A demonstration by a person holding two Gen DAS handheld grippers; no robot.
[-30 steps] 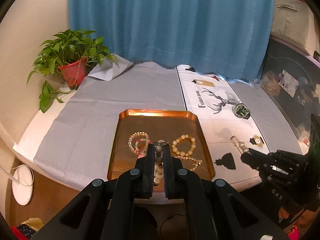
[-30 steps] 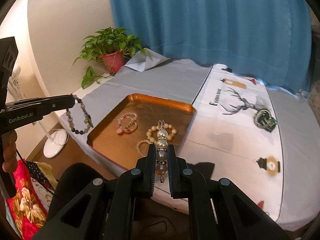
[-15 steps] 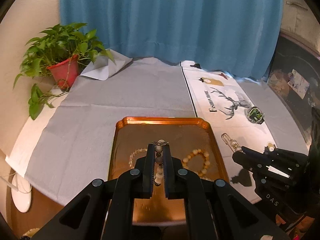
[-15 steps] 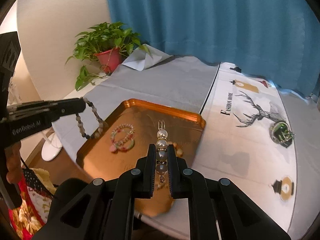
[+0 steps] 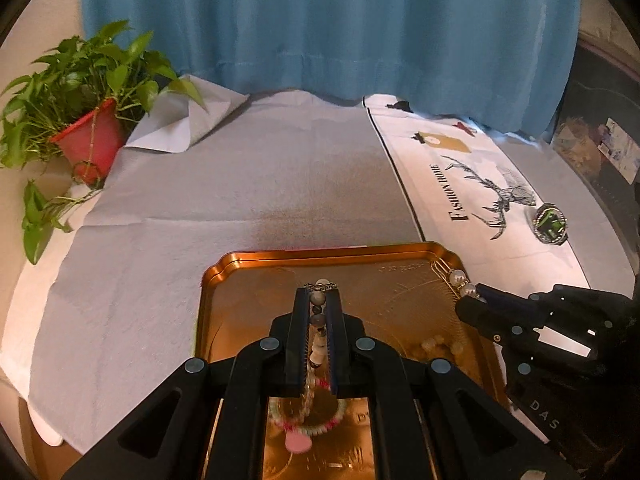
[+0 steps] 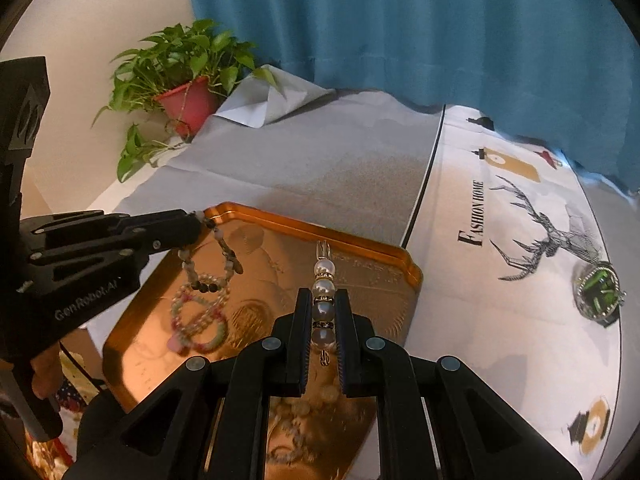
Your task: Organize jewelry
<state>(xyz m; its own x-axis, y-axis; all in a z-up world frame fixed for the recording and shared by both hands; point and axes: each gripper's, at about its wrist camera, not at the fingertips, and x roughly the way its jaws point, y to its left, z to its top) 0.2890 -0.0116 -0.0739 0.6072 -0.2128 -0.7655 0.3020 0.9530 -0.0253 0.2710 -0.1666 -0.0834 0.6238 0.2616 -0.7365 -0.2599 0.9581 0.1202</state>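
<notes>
Both claws advanced over tray [image 6: 352,248]; we note left claw [image 5: 319,300] pinching bracelet [image 6: 208,256], right claw [image 6: 323,300] pinching pearl clip [image 6: 323,280], lengthwise, far-pointing.

Pearl bracelet [image 6: 323,300] & grey bead bracelet [image 6: 212,264] held above copper tray [image 6: 360,256], pink bracelet [image 6: 196,324] inside.

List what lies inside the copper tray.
In the tray: a pink-green bracelet and cream beads, partly hidden by the gripper bodies. The grey bracelet and pearl pin hang above, gripped.
</notes>
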